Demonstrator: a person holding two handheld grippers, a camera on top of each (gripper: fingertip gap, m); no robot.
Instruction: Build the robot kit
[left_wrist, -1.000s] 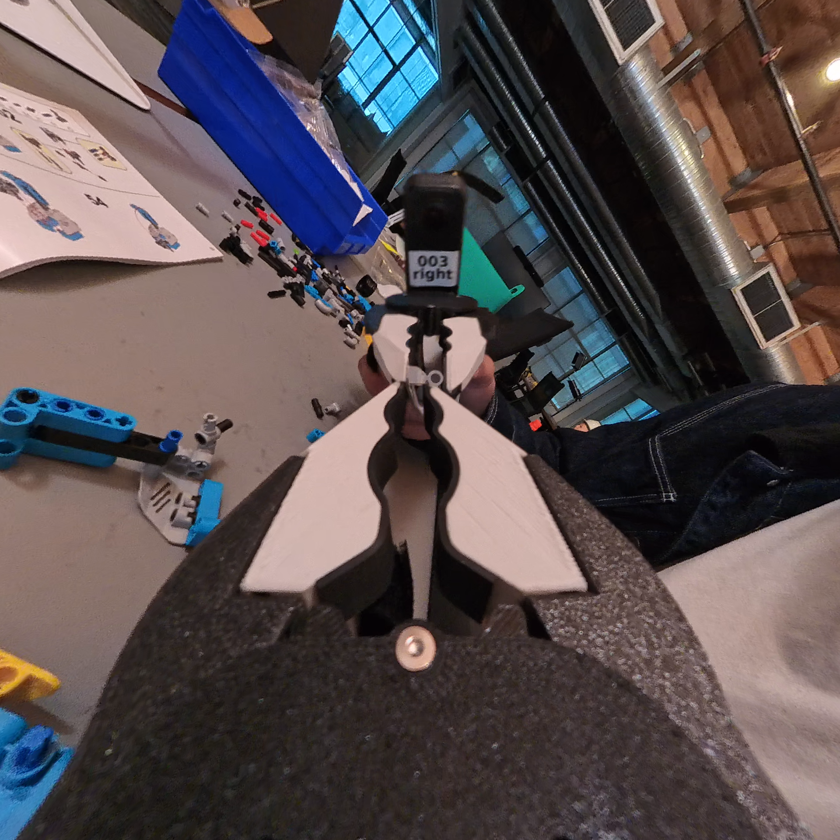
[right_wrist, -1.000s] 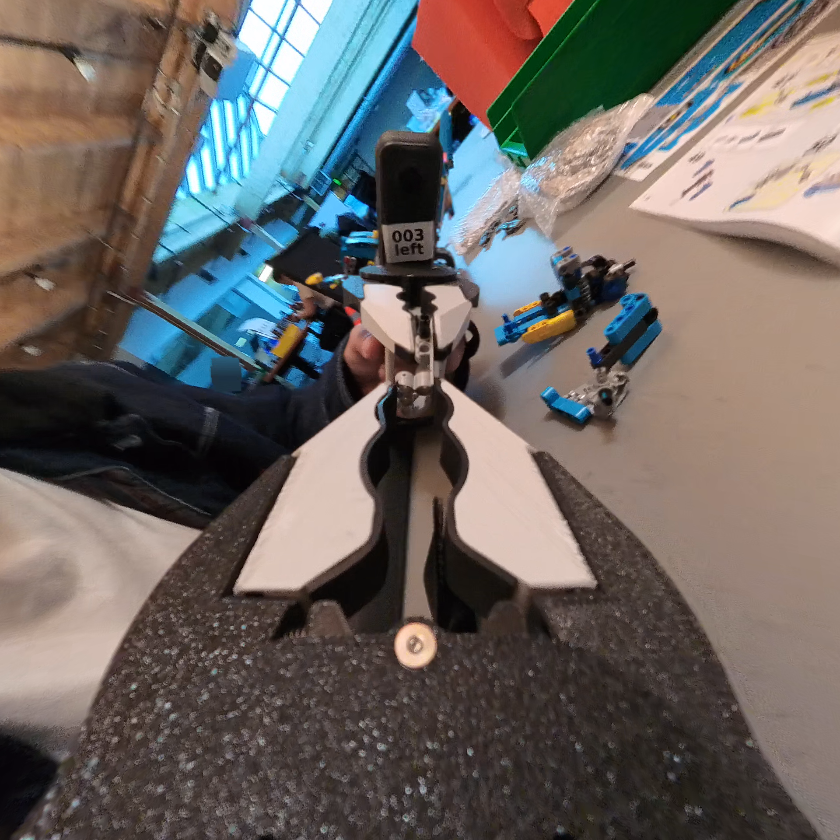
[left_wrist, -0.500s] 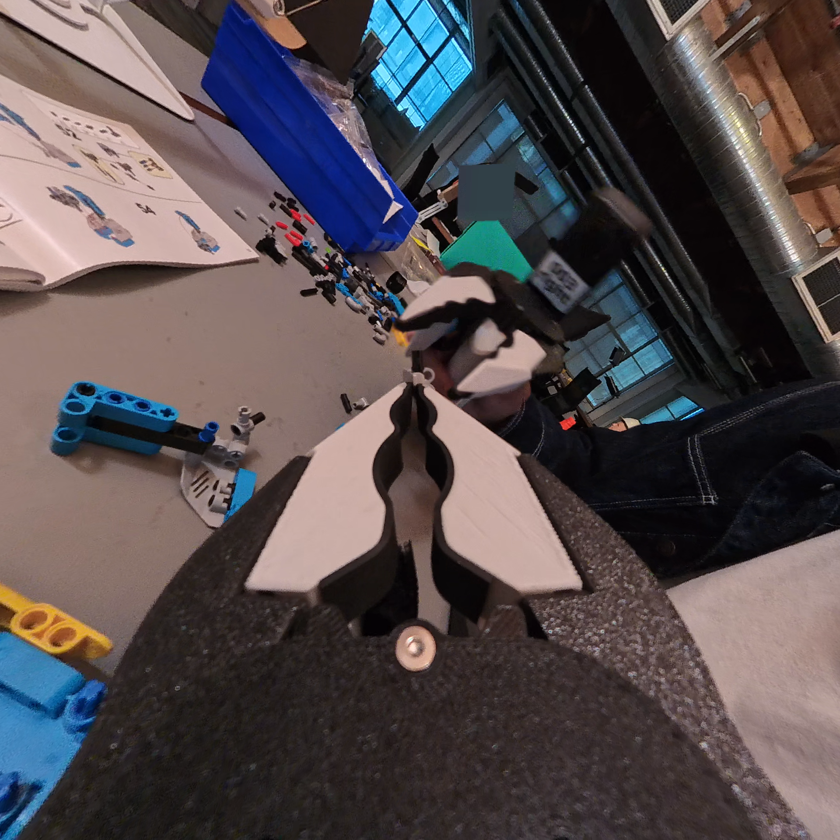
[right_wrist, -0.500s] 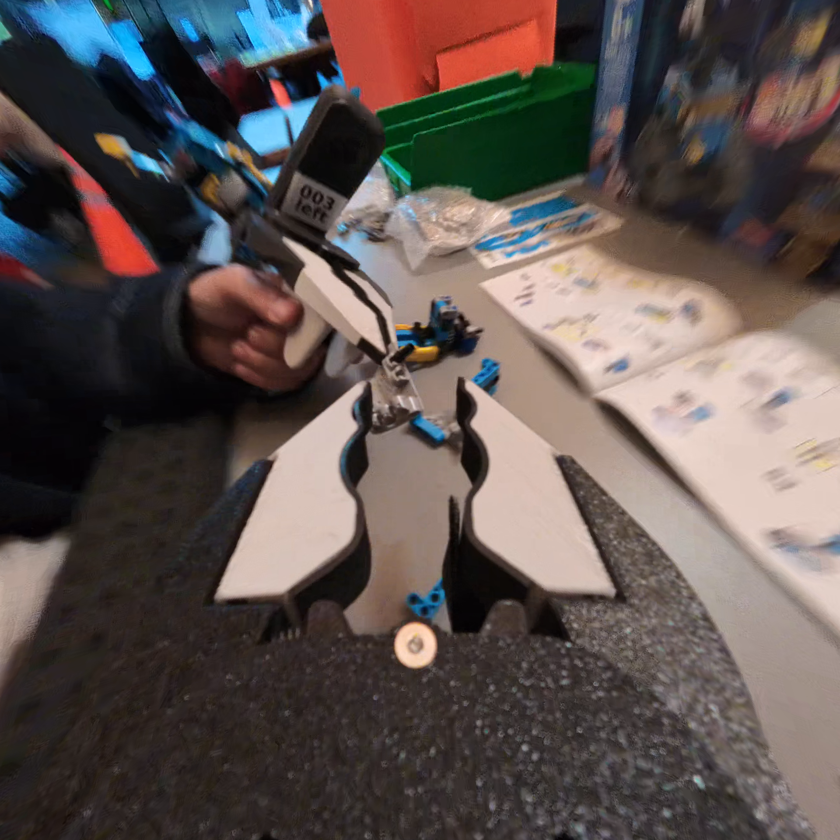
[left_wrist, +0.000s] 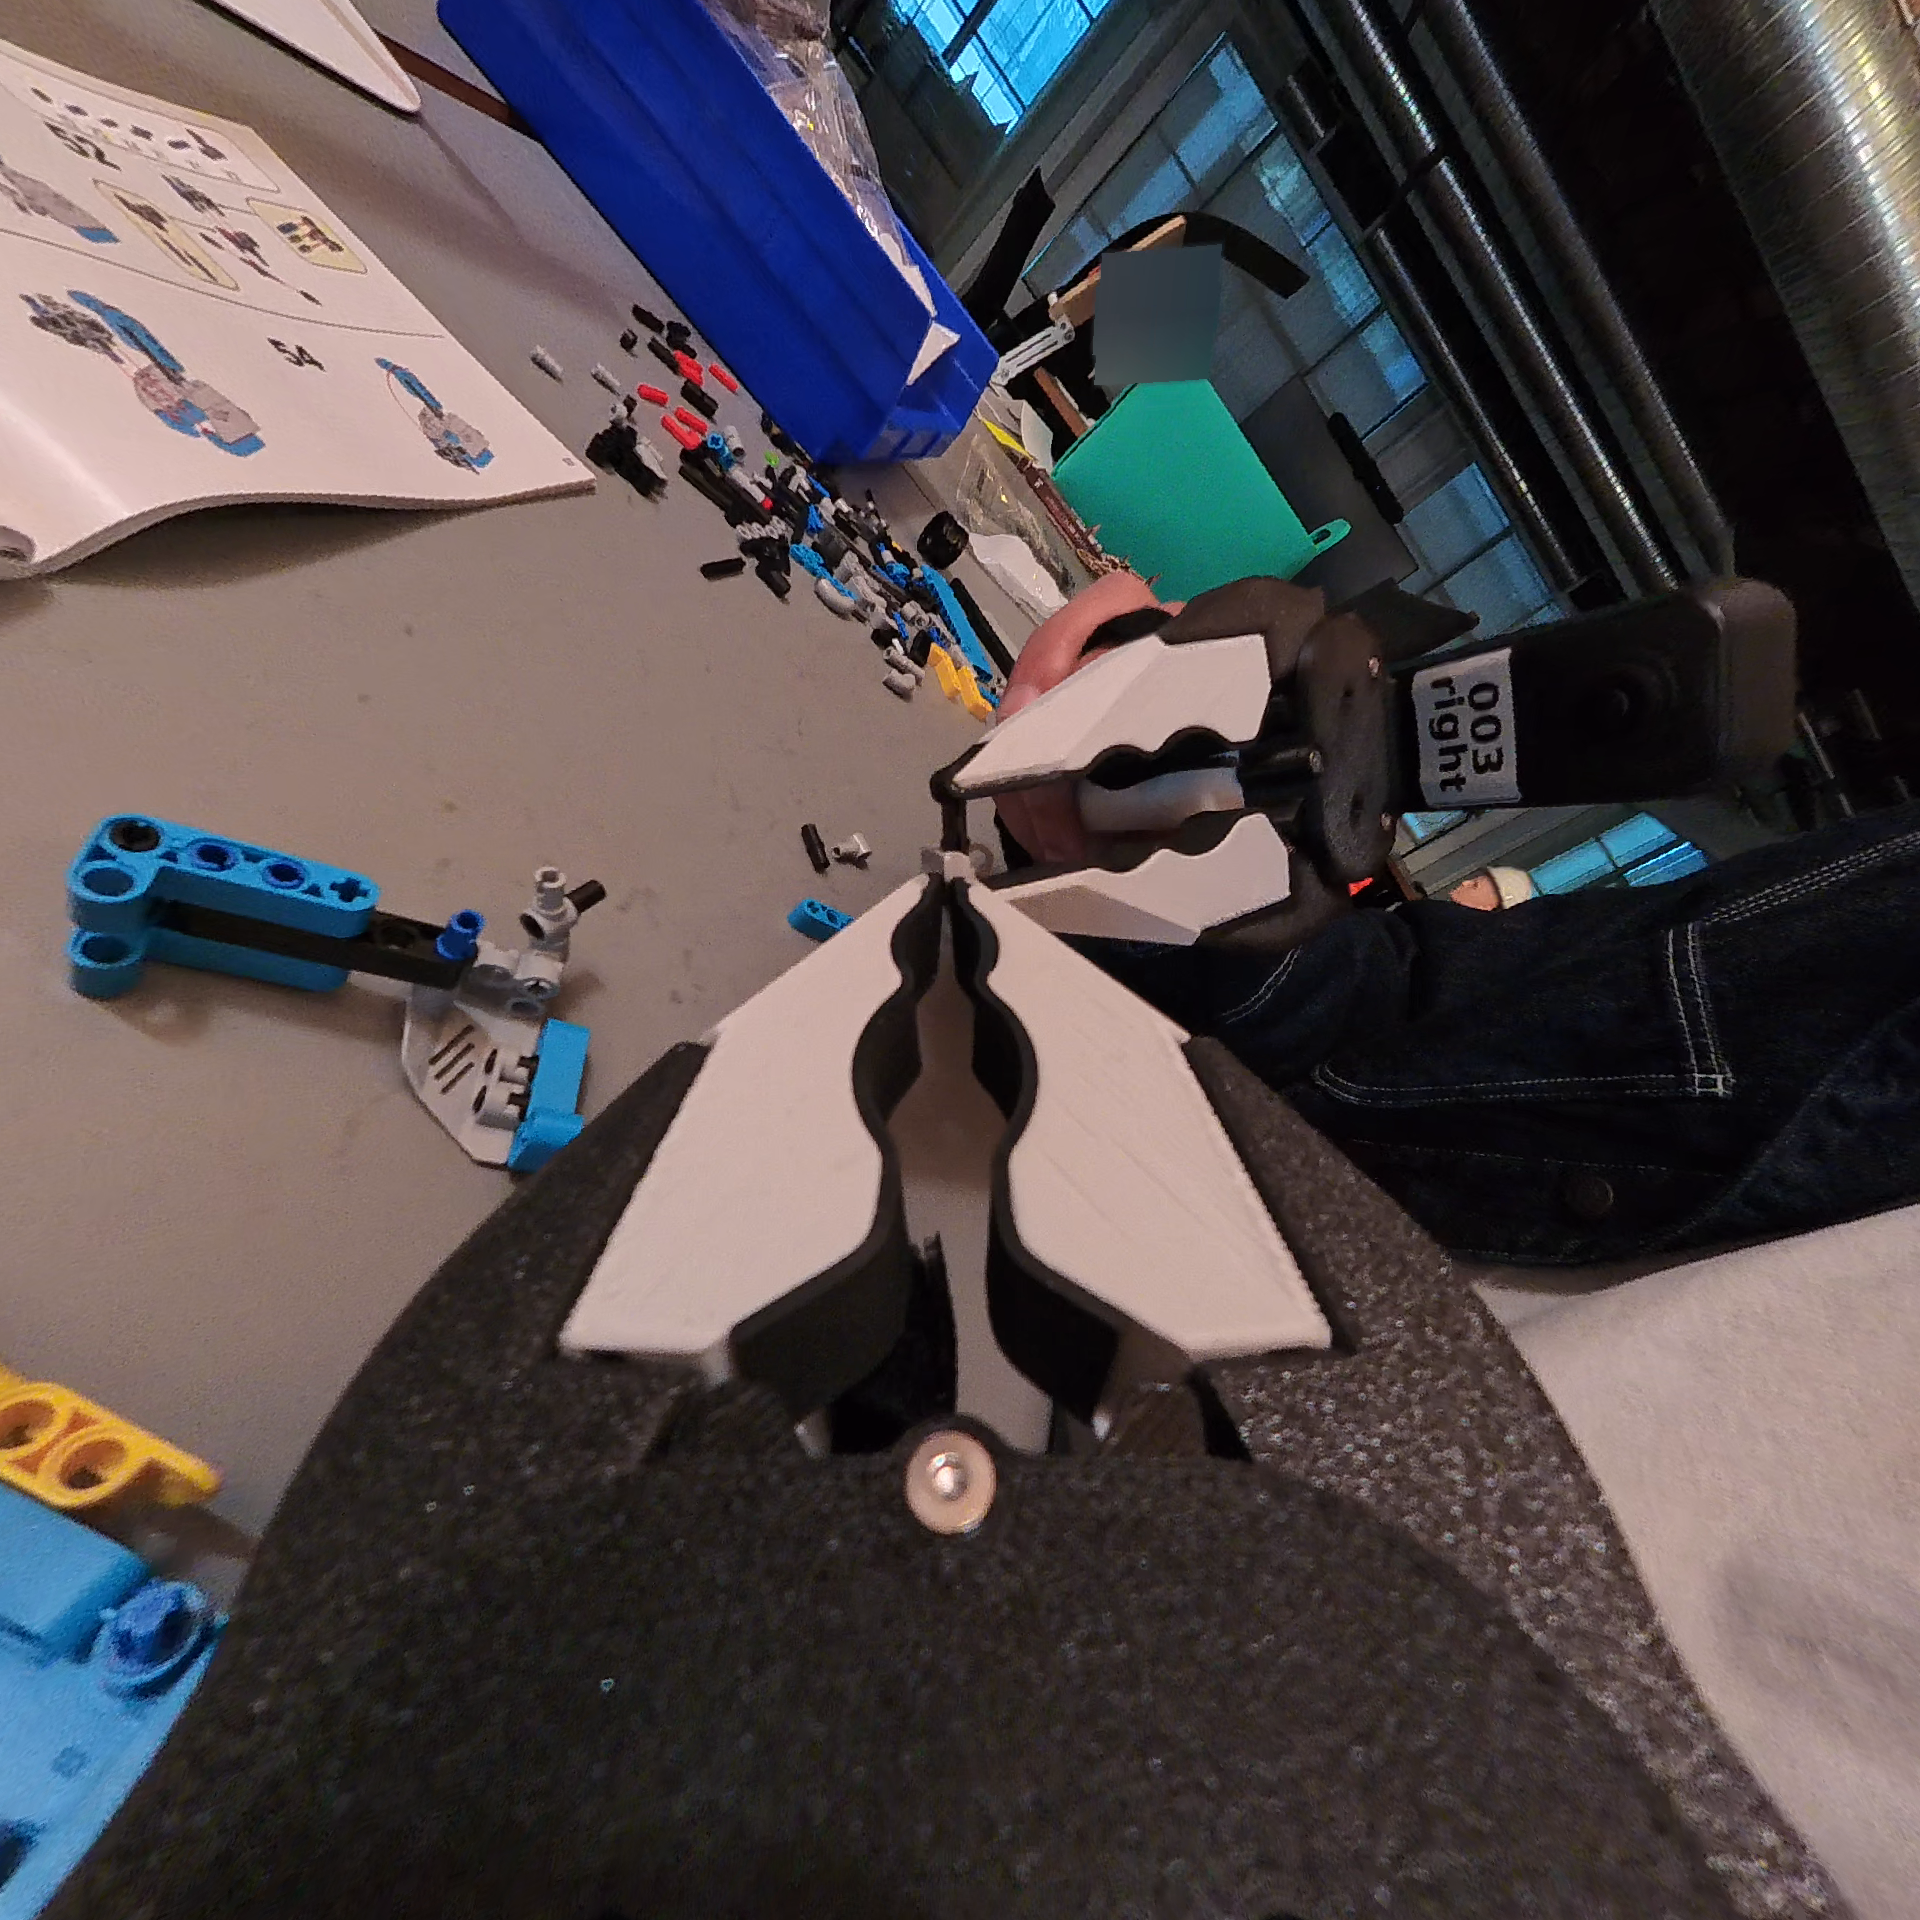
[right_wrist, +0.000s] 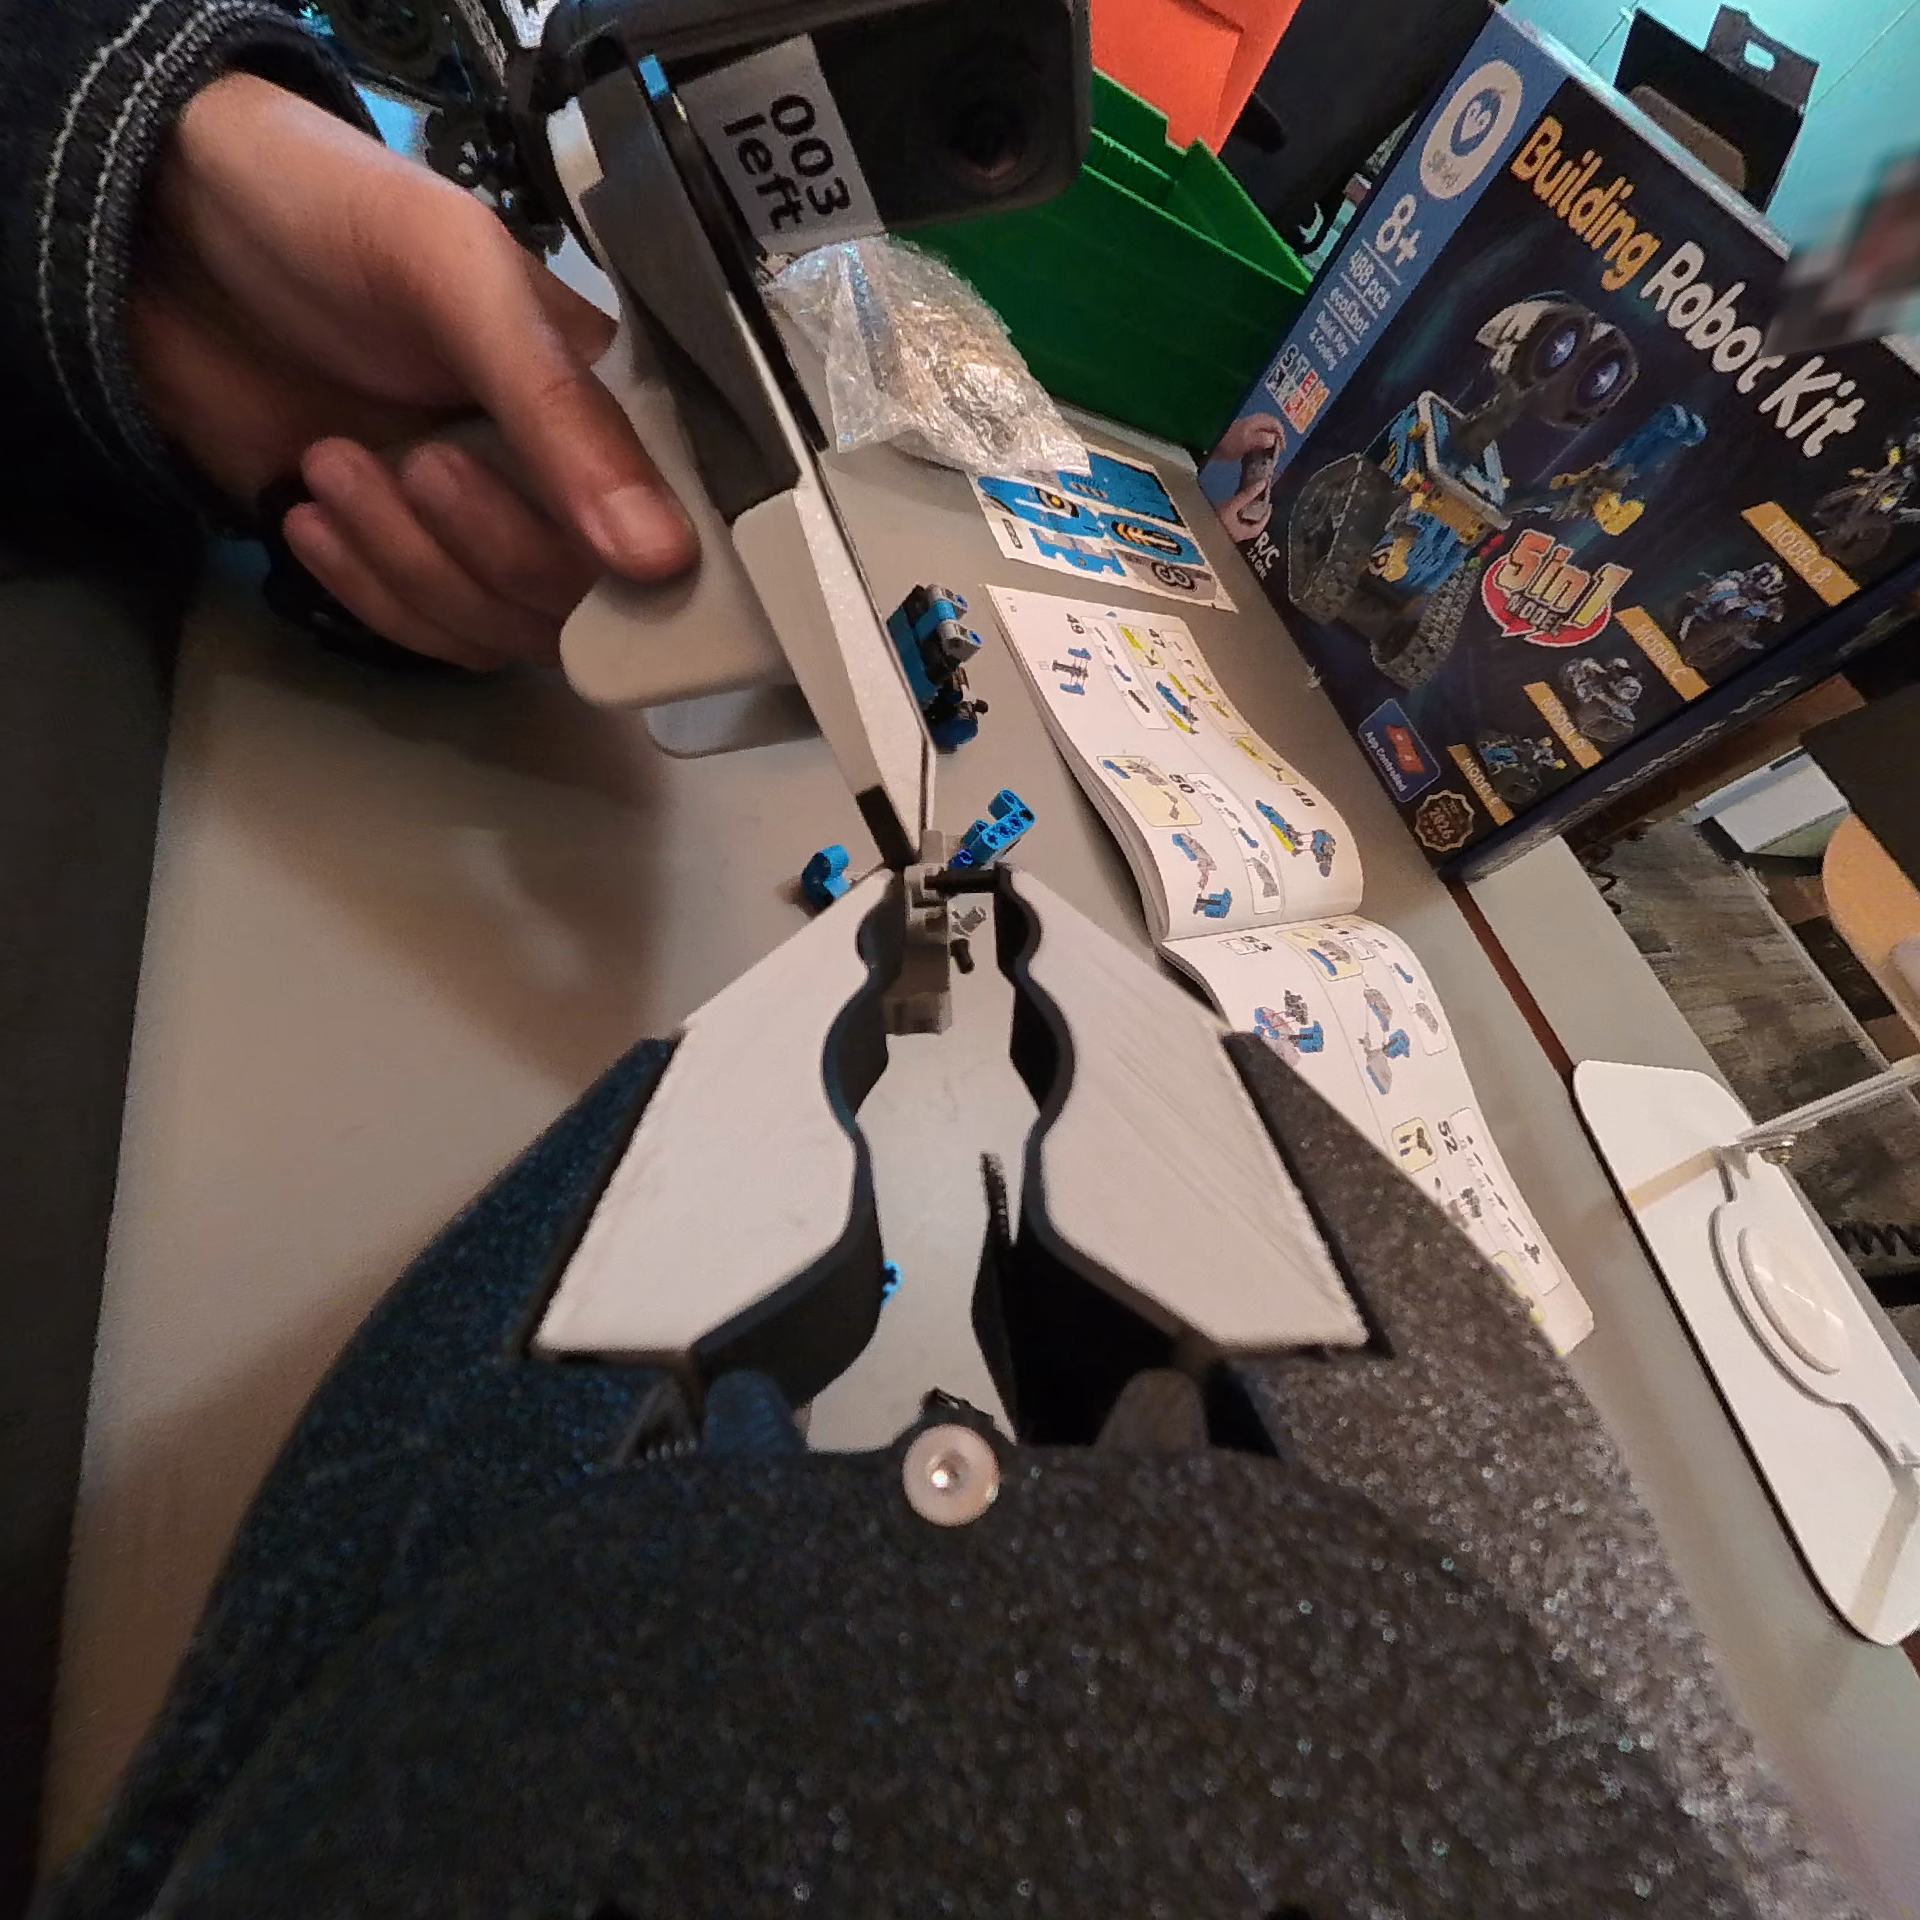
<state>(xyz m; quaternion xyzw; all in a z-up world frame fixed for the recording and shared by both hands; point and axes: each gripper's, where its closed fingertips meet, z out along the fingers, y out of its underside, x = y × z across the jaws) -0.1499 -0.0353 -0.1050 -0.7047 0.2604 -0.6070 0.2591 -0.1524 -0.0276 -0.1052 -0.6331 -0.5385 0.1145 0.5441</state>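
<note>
Pinching a small grey brick piece at its very tips, the left gripper holds its jaws closed above the grey table, while the right gripper stands with jaws parted around that same piece; steady hands and squarely aligned tips seem the surest way to keep so small a part from twisting free. Behind, a blue bin holds clear bags, a green bin hides its contents, and loose pieces lie scattered beside an open instruction booklet.

a workshop loft: ceiling ducts, parts bins, scattered building-kit pieces.
</note>
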